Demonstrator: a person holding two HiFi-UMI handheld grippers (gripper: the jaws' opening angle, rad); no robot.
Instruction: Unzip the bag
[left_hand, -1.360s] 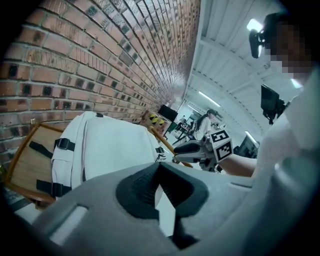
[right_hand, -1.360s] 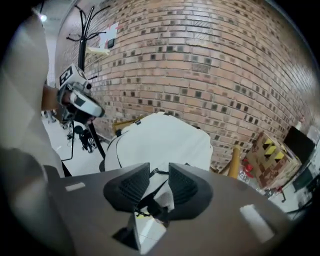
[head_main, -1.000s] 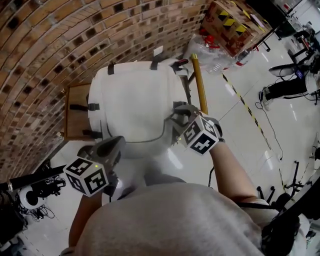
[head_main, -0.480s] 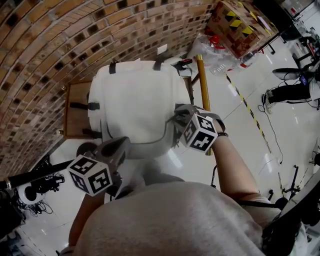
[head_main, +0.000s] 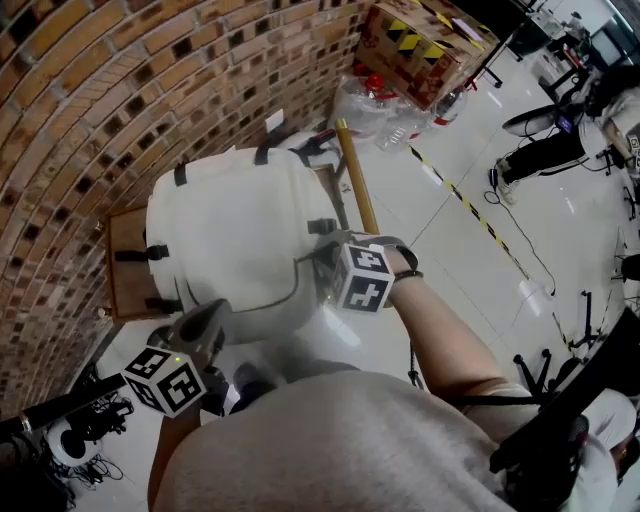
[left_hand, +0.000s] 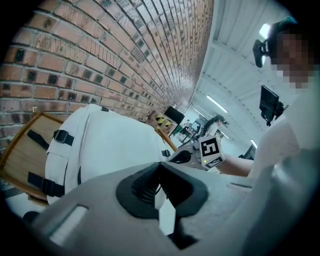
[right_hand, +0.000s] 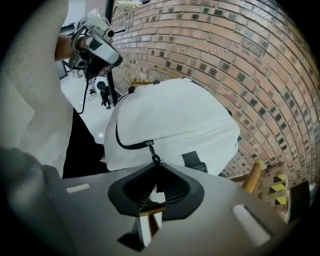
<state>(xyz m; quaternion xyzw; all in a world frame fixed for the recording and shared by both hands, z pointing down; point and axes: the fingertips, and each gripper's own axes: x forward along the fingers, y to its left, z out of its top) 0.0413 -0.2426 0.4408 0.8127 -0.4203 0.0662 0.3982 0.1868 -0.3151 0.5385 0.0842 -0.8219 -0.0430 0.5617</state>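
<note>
Brick wall (head_main: 110, 90) behind, 1 white bag (head_main: 230, 225) on a wooden chair (head_main: 125, 262). Only the right gripper view shows the zipper pull (right_hand: 153, 156). The right hand-held gripper (right_hand: 156, 172) has just been closing and is clamped on it. The left hand-held gripper (left_hand: 159, 172) is at the bag's near corner, jaws together. 2 hand-held grippers total.
</note>
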